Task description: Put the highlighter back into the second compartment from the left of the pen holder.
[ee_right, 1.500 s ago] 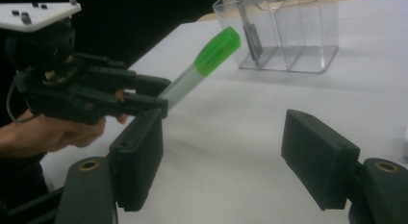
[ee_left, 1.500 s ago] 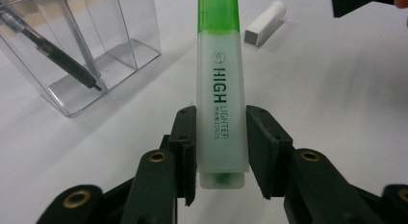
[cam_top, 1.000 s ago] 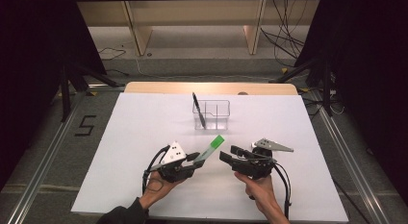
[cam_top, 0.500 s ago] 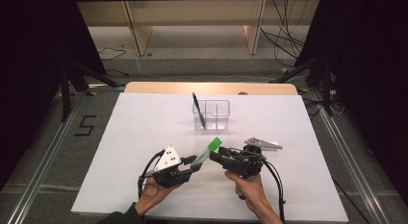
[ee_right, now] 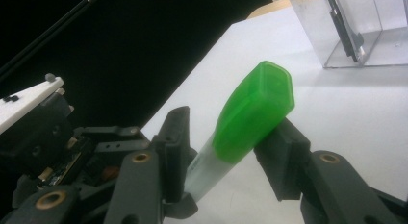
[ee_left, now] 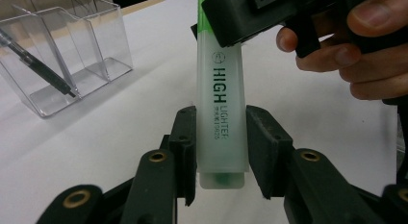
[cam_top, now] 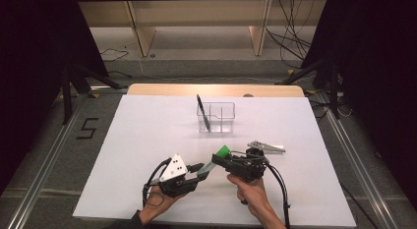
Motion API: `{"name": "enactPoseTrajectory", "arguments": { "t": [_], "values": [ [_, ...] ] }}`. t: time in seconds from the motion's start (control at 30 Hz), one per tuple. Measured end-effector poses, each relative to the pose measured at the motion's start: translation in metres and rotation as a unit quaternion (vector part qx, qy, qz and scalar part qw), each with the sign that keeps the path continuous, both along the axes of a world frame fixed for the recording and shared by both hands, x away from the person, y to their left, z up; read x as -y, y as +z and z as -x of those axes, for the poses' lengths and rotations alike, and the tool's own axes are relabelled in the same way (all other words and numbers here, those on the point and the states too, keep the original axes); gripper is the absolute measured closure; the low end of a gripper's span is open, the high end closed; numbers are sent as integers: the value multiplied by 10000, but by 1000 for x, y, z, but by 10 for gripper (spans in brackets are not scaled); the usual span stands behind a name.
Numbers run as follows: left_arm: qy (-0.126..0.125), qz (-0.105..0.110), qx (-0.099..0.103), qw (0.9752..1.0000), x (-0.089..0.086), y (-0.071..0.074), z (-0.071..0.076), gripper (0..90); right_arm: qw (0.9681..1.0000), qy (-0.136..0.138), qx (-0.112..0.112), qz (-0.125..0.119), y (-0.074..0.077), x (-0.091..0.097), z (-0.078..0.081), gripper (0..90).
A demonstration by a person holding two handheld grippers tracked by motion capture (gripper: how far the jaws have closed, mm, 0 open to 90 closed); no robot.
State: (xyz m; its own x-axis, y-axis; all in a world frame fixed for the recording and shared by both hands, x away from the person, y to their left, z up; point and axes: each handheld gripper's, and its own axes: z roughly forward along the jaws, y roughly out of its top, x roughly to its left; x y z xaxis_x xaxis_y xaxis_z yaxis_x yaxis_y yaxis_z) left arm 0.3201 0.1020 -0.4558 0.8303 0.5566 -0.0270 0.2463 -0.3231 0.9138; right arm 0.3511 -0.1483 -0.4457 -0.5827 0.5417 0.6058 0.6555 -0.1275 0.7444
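Highlighter (cam_top: 216,157) is what we hold between us in the high view, above the counter (cam_top: 147,135) nearer its near edge than its far one. Our left gripper (cam_top: 202,170) clamps the pale barrel, and our right gripper (cam_top: 220,161) meets the green cap end from the other side. A clear plastic organiser (cam_top: 217,118) stands well apart toward the far edge, with a black pen (cam_top: 203,112) leaning in its left compartment.

From the left gripper view, we see the jaws shut on the barrel's lower end, both pads pressing its sides, the printed word HIGHLIGHTER running up it. The right gripper (ee_left: 250,17) covers the top of the highlighter (ee_left: 221,104), our right hand (ee_left: 356,46) behind it. The organiser (ee_left: 62,56) sits at upper left.

From the right gripper view, the green cap (ee_right: 255,111) lies between our jaws, which have just been closing; the right pad touches it, the left pad stands just beside the barrel.
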Motion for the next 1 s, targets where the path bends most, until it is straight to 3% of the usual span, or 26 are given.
{"name": "enactPoseTrajectory", "arguments": {
  "t": [0.53, 0.77, 0.83, 0.87, 0.9, 1.0],
  "values": [
    [-80, -26, 8, 10000, 1, -2, 0, 659, 9998, 127, -72, -109, -4, 1, -1, 712],
    [-237, 26, -98, 9997, 1, -4, -1, 642, 9995, 226, 65, -201, -1, 0, 2, 750],
    [-222, -34, -80, 9997, 2, -4, 0, 570, 9994, 263, 152, -185, 1, -1, 4, 753],
    [-217, -41, -74, 9997, 3, -3, 0, 439, 9992, 259, 268, -115, 5, -2, 5, 753],
    [-240, 0, -118, 9996, 2, -3, -1, 439, 9992, 259, 268, -115, 5, -2, 5, 753],
    [-346, 19, -283, 9990, 1, -2, -4, 298, 9991, 145, 401, -19, 10, 3, 5, 754]
  ]
}}
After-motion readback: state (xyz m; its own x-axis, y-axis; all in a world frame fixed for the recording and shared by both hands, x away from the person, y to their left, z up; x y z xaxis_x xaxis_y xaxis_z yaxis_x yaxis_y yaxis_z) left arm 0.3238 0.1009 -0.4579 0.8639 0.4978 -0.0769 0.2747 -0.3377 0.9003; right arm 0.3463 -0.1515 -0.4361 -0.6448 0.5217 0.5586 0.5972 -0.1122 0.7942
